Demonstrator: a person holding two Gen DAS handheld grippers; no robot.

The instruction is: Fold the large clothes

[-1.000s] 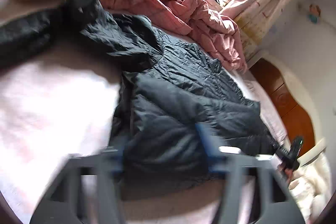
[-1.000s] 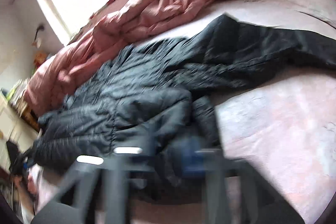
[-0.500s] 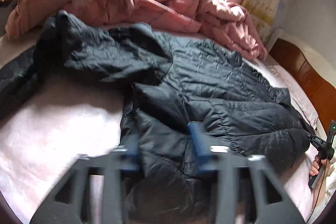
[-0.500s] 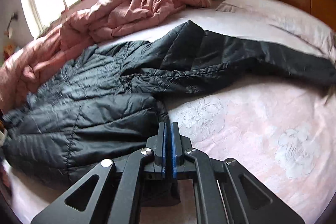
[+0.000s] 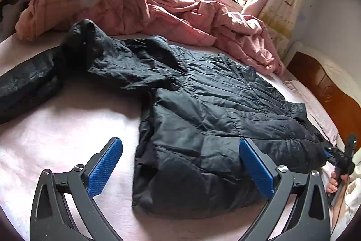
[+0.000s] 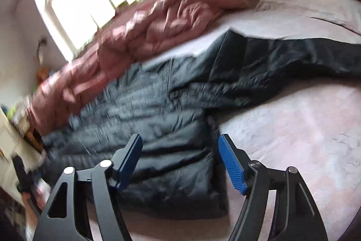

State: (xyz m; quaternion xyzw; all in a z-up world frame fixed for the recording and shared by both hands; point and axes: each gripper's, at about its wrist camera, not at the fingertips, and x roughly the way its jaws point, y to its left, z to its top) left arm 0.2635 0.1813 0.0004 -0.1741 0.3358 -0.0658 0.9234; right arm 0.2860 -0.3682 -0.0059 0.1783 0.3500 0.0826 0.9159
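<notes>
Black puffer jacket (image 5: 214, 119) lies spread on the bed (image 5: 67, 128), body toward the near edge w/ one side already folded over onto itself, long sleeve (image 5: 29, 83) trailing off toward the bed's left side. Pink quilt (image 5: 140, 6) is bunched along the far edge by the window, touching the jacket's far side or just beside it — can't tell which.

Left claw (image 5: 180, 164): jaws have just been opening, now wide apart. The jacket's near folded edge sits between the pads in view, but they don't press it. Right claw (image 6: 180, 162): jaws have just been opening too, partly apart, over the jacket's near corner, nothing clamped. Right view is blurred, so contact w/ the fabric can't be told.

Step in hand, as I read it: a fold has been laid down and let go — both claws free. Roughly mid-task; the sleeve is still out and the body isn't compact yet.

Next move prob calls for a fresh grip on the loose sleeve or the hem, pinching enough of the slick padded shell that it won't slide out, then carrying it across the body.

Containers: none seen, so nothing to report inside any.
</notes>
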